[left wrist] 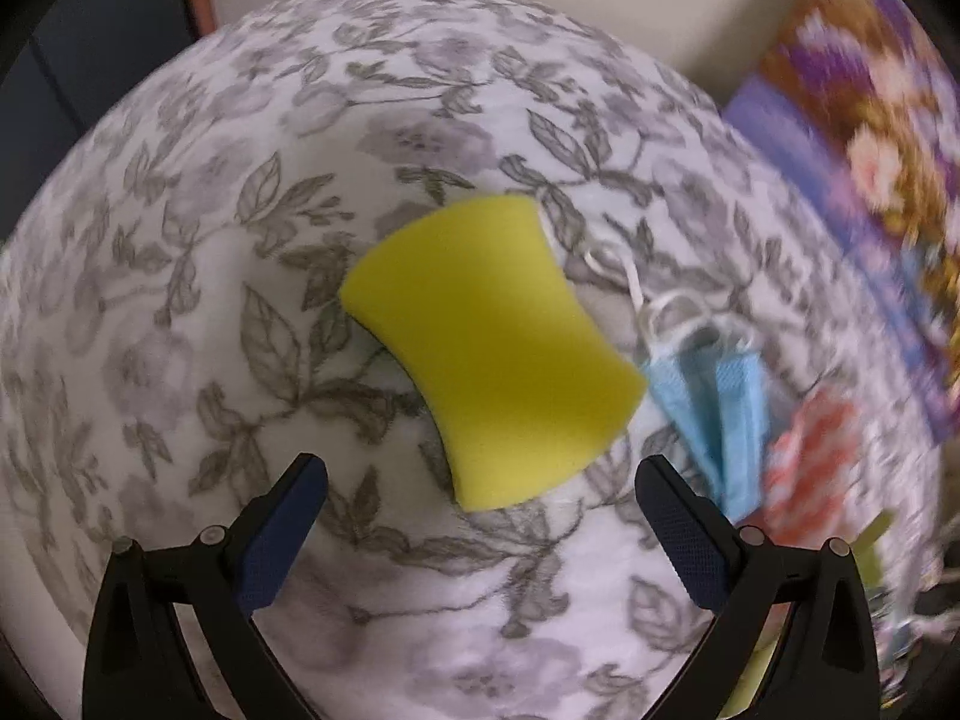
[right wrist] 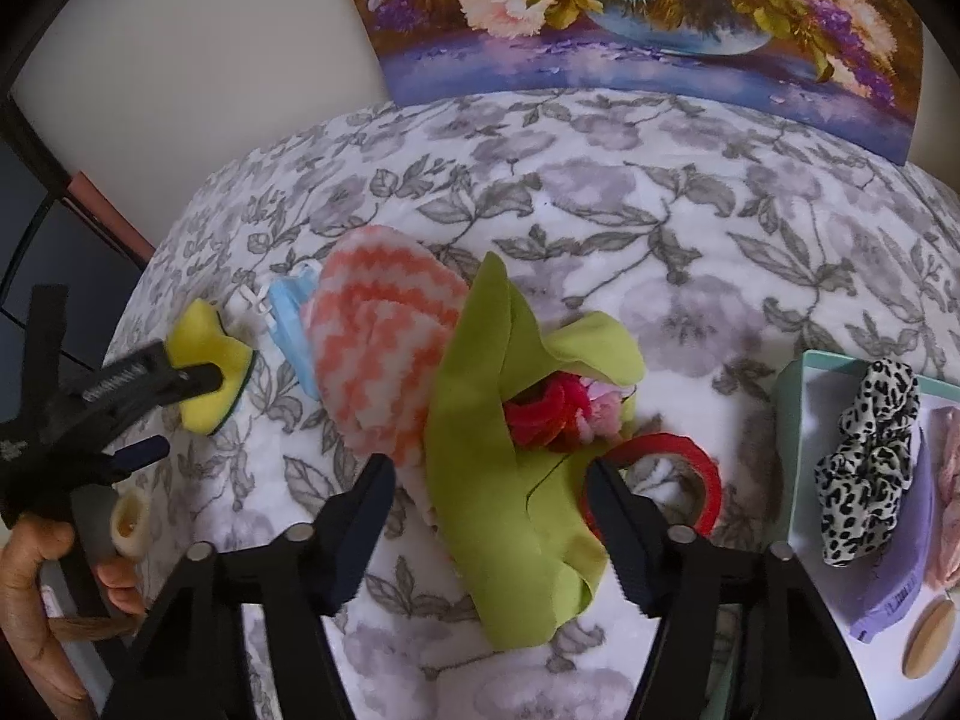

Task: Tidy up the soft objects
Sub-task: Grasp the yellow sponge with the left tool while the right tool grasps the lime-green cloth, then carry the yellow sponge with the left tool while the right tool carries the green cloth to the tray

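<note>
Both grippers look set to pick up: the left gripper (left wrist: pixel 480 504), jaws spread wide and empty, hangs over the yellow sponge (left wrist: pixel 492 354) at frame centre. In the right wrist view, the right gripper (right wrist: pixel 489 510) straddles the green cloth (right wrist: pixel 510 480) at lower centre, jaws apart, apparently not yet pinching it. Next each should lower, close, and carry toward the tray (right wrist: pixel 792 420) at right, I'd guess.

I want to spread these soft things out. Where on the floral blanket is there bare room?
The floral blanket is bare between the flower painting and the pile, and right of the green cloth up to the tray. It is crowded from the yellow sponge through the blue mask and striped cloth.
</note>
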A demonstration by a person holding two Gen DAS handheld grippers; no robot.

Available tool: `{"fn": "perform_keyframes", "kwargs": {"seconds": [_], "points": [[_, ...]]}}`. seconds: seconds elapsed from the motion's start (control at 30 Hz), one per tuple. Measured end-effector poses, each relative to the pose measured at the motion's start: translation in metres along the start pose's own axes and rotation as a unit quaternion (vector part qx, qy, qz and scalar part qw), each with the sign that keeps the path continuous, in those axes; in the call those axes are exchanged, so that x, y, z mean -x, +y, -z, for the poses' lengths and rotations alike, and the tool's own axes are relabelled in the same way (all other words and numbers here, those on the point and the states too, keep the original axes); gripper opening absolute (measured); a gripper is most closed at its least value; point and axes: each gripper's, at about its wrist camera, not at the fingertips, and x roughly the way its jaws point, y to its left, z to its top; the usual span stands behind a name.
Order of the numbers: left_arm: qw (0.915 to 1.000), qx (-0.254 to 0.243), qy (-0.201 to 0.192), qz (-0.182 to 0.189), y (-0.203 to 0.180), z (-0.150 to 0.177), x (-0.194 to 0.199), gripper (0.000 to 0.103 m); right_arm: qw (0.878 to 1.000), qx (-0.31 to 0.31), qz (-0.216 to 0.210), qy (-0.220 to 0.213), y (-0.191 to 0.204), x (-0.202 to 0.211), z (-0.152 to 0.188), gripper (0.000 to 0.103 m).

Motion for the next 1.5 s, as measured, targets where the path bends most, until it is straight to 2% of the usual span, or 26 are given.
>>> {"fn": "perform_keyframes", "kwargs": {"seconds": [0.07,0.13,0.27,0.33,0.47,0.57,0.97,1.2,1.5], "points": [[0.9995,-0.023,-0.005,-0.019,-0.007,0.002,-0.002,0.097,1.000,0.004,-0.002,0.004,0.002,-0.001,0.001,0.060],[0.9991,-0.034,-0.012,-0.023,-0.013,0.003,-0.003,0.091,1.000,0.006,-0.003,0.007,0.003,-0.002,0.002,0.053],[0.9972,-0.061,-0.026,-0.036,-0.024,0.005,-0.004,0.084,1.000,0.011,-0.010,0.016,0.006,-0.005,0.004,0.047],[0.9964,-0.069,-0.026,-0.042,-0.027,0.002,-0.008,0.071,1.000,0.017,-0.012,0.021,0.008,-0.007,0.005,0.044],[0.9972,-0.068,-0.015,-0.029,-0.024,0.002,-0.017,0.062,0.999,0.025,-0.012,0.035,0.010,-0.014,0.009,0.038],[0.9968,-0.071,-0.021,-0.030,-0.022,0.005,-0.018,0.054,0.999,0.030,-0.004,0.043,0.011,-0.019,0.012,0.034],[0.9980,-0.056,-0.028,-0.006,-0.013,0.005,-0.009,0.052,0.999,0.007,-0.008,0.051,-0.001,-0.018,0.012,0.005],[0.9973,-0.059,-0.042,0.008,-0.016,0.003,0.016,0.051,0.999,0.003,-0.022,0.024,-0.004,0.007,0.011,0.003],[0.9932,-0.067,-0.094,0.013,-0.022,0.007,0.069,0.051,0.997,-0.020,-0.064,-0.043,-0.010,0.064,0.004,0.003]]}}
